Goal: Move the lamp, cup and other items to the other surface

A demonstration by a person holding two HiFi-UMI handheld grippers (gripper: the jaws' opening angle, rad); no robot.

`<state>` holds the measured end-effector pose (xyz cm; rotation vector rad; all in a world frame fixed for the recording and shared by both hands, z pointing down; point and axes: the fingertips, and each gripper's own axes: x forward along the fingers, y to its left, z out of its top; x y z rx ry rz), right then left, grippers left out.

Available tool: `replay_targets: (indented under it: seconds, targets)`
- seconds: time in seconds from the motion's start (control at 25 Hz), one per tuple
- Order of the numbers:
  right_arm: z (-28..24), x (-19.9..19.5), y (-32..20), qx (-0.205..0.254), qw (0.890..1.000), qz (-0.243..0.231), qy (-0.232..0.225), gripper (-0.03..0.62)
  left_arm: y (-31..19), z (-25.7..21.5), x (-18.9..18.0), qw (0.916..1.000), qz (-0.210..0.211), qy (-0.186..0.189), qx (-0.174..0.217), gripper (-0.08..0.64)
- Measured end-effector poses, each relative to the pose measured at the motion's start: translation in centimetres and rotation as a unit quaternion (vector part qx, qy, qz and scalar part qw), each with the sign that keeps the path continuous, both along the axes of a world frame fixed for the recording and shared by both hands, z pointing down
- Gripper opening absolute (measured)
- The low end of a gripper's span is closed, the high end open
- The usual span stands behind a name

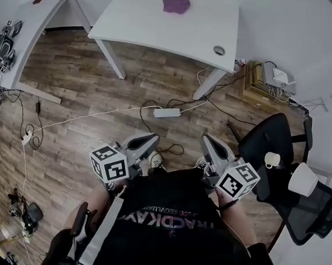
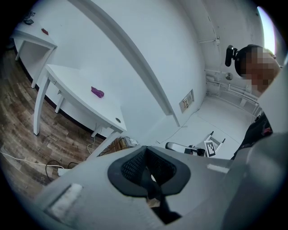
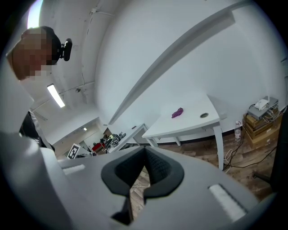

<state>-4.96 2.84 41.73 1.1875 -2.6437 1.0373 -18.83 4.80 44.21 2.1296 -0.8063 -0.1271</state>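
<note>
left gripper (image 1: 145, 140): clenched on nothing, tucked at your waist, probably because nothing is within reach.
right gripper (image 1: 211, 143): pads pressed together, empty, carried beside the left and pointing forward.
small white cup (image 1: 272, 160): appears to rest on the black office chair (image 1: 269, 135) at your right, just beside the white cone-shaped lamp shade (image 1: 303, 179).
crumpled purple cloth (image 1: 176, 3): lies on the white rectangular table (image 1: 140, 26) ahead, well apart from you.
stage: you look between pickups; the cup and lamp are nearest.
</note>
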Motion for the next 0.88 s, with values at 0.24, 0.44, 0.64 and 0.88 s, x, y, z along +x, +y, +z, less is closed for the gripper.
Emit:
replay_targets:
  seconds: [0.24, 0.44, 0.64, 0.88]
  targets:
    - [-0.9, -1.0, 0.0, 0.004, 1.000, 0.011, 0.010, 0.005, -0.1, -0.3, -0.6, 0.9997, 0.005, 0.024, -0.002, 0.003]
    - [-1.6, -1.4, -0.1, 0.013, 1.000, 0.013, 0.025, 0.005, -0.3, -0.5, -1.1, 0.9993, 0.004, 0.037, 0.002, 0.003]
    - [-1.9, -1.6, -0.9, 0.020, 0.999, 0.006, 0.028, 0.005, -0.6, -0.6, -1.1, 0.9991, 0.003, 0.041, 0.003, 0.003]
    - [-2.4, -2.5, -4.0, 0.031, 0.999, -0.011, 0.010, 0.005, -2.3, -1.5, -2.6, 0.9992, -0.025, 0.018, 0.025, 0.003]
